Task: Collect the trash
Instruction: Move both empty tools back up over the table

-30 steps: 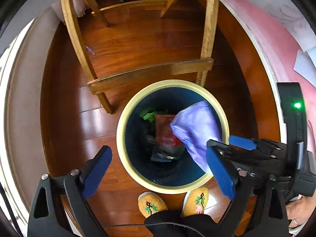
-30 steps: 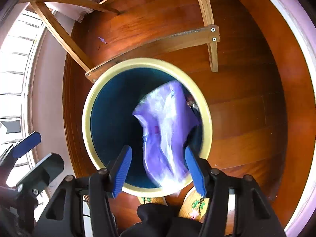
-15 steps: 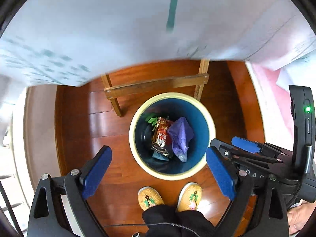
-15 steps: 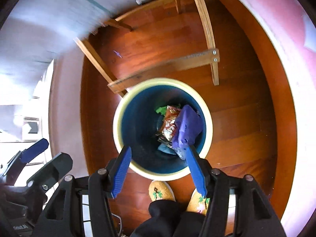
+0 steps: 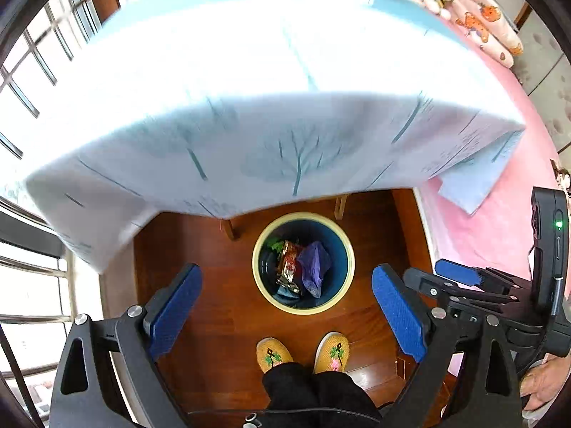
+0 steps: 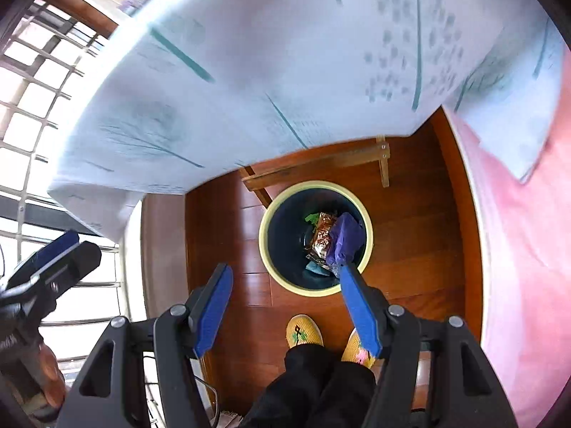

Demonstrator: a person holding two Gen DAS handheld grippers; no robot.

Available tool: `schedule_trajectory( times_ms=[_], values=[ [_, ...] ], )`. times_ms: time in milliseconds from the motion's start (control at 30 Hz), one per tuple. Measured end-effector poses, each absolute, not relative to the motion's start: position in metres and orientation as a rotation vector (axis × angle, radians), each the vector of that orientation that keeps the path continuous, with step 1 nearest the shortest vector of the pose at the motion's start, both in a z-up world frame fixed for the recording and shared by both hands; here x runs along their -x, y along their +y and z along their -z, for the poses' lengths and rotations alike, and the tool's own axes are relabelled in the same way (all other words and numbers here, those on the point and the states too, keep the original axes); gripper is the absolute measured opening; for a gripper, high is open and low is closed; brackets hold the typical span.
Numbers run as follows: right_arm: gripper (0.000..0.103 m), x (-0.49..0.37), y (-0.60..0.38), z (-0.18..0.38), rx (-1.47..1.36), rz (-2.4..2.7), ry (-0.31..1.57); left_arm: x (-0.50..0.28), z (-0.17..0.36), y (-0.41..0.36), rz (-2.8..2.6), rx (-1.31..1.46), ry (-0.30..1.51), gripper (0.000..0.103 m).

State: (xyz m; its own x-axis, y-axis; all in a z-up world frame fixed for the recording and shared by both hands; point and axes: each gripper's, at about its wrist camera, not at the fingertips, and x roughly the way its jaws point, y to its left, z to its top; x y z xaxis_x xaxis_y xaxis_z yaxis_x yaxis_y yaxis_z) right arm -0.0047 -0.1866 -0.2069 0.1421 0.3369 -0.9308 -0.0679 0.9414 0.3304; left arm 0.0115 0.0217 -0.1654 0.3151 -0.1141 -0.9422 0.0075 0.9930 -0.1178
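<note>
While your left gripper and right gripper hang spread and empty, the purple bag lies in the bin below; any remaining trash lies up across the table.

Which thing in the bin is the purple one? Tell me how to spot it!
Find the round blue bin with the cream rim, on the wooden floor by the table. Inside, the purple bag lies crumpled toward the right, beside a shiny foil wrapper. It is the only purple piece there.
</note>
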Motion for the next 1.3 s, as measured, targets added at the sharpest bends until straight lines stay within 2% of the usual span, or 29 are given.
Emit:
schedule_trajectory(
  times_ms=[267,533,900,1300],
  values=[
    [0.063,0.009,-0.174,0.128,-0.168,-0.337,1.336,-0.007,0.078,0.043,0.074,0.081,1.160,0.095],
    [0.063,0.001,-0.155,0.047,-0.078,-0.344,1.173,-0.014,0.002,0.062,0.096,0.085,1.051,0.095],
    [0.063,-0.030,-0.142,-0.033,-0.010,-0.272,0.965,-0.043,-0.058,0.067,0.140,0.049,0.894,0.095],
    [0.063,-0.102,-0.140,-0.050,0.087,-0.233,0.889,-0.107,-0.078,0.053,0.127,0.025,0.837,0.095]
  ],
)
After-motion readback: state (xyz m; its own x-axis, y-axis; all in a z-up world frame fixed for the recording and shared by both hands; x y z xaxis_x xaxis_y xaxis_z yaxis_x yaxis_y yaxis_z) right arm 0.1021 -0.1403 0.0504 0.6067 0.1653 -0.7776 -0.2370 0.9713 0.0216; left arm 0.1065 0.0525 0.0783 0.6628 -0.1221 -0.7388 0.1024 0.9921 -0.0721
